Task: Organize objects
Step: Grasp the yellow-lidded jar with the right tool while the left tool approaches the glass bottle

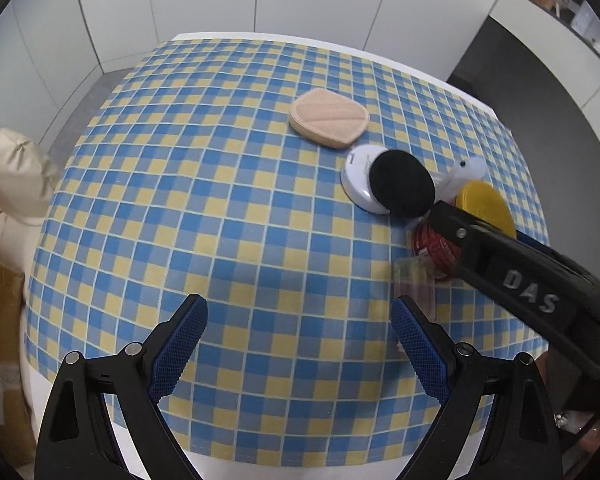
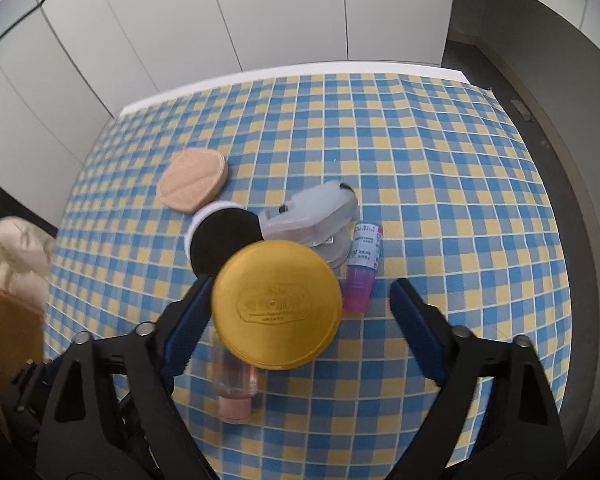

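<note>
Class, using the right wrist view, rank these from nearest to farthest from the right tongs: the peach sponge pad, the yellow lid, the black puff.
1. Yellow lid: between the fingers of the right tongs, toward the left one.
2. Black puff: just beyond the lid, up and left.
3. Peach sponge pad: farthest, back left on the checked tablecloth.

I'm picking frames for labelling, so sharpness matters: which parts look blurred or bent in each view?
Left wrist view: the checked tablecloth bulges from fisheye distortion, and the clear bottle beside the red jar is smeared. Right wrist view: the cloth grid curves too, the yellow lid is sharp, and the clear bottle below it looks soft.
</note>
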A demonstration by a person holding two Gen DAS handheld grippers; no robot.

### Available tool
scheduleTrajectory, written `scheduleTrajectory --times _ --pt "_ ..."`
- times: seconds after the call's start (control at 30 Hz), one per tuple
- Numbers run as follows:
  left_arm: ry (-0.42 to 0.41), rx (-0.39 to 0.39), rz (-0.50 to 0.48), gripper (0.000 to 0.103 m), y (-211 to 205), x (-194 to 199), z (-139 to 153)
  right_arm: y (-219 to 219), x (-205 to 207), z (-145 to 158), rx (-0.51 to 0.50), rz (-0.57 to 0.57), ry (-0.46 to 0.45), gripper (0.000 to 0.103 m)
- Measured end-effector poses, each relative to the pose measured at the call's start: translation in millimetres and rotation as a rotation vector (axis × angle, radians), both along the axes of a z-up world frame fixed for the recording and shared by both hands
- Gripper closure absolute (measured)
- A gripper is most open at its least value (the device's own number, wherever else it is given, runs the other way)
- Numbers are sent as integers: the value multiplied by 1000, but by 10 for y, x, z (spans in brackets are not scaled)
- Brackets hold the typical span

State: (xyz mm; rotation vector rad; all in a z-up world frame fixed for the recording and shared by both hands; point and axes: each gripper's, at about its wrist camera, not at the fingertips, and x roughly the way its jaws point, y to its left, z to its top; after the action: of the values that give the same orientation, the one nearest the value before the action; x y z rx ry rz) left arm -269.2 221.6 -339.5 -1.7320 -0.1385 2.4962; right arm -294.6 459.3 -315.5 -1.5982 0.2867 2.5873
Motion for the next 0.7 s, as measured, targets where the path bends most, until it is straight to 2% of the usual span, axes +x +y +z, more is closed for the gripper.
scheduleTrajectory --times 0.1,0.2,0.3,0.33,0.37,0.4,0.57,0.7 --pt "-15 0 -6 10 55 39 -30 -110 -65 -136 12 40 -17 29" --pt "-27 11 -8 10 90 70 -66 -213 -127 -268 58 47 -36 30" --pt "-27 -22 -27 10 152 86 -98 -264 -142 -300 74 53 -22 32" --pt "-27 -26 -30 10 170 96 -96 -270 -148 -301 74 51 -15 34" --pt "-23 -27 -30 10 169 107 -81 -264 -131 -276 72 48 -1 44" --pt "-16 -32 -27 10 179 116 -65 -239 -121 -234 63 45 12 47" --pt "-3 -35 -29 10 217 138 -20 -89 -131 -207 38 8 -2 47" --pt "-1 -43 -38 10 312 106 -16 150 -56 -119 -56 -46 31 47"
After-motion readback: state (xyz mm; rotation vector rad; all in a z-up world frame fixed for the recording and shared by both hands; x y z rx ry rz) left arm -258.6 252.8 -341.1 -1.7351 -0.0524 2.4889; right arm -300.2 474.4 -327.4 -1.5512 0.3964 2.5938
